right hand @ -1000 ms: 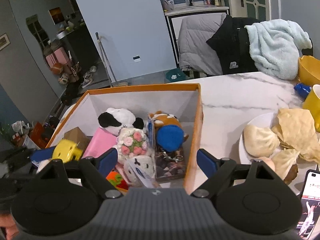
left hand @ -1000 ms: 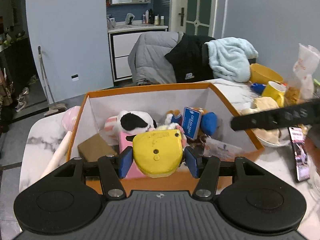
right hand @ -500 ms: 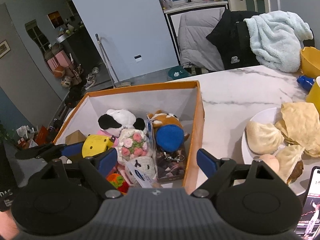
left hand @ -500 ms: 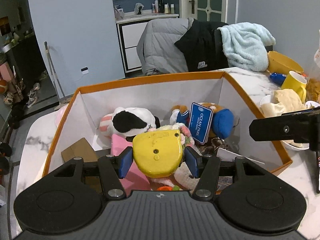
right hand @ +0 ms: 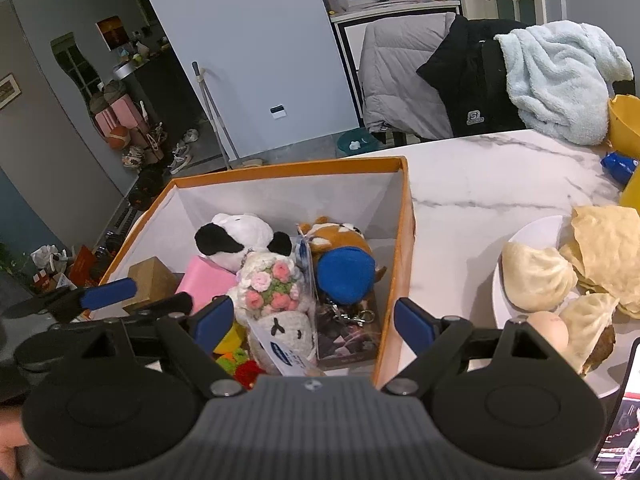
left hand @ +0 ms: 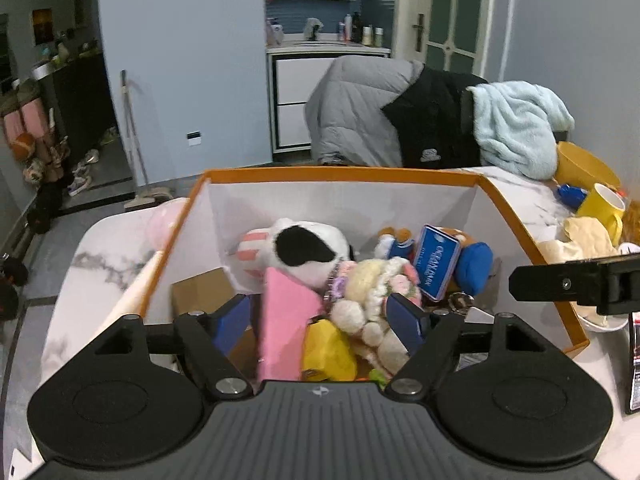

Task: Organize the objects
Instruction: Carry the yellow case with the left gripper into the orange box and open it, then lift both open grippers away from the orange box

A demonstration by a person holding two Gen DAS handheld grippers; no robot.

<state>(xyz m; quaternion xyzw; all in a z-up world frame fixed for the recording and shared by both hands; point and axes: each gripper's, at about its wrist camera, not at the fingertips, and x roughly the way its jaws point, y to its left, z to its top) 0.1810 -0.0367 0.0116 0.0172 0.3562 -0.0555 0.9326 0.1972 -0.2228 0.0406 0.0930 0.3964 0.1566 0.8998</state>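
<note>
Left gripper [left hand: 322, 320]: jaws spread, empty, over the orange box [left hand: 340, 174].
Yellow toy [left hand: 328, 350]: tilted among the toys, near box's front wall; long axis unclear.
Right gripper [right hand: 314, 322]: jaws spread, empty.

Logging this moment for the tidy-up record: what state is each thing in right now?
left gripper: jaws open, holding nothing
right gripper: jaws open, empty
yellow toy: lying loose in the box
orange box: open-topped, holding toys
plate: loaded with food
</note>
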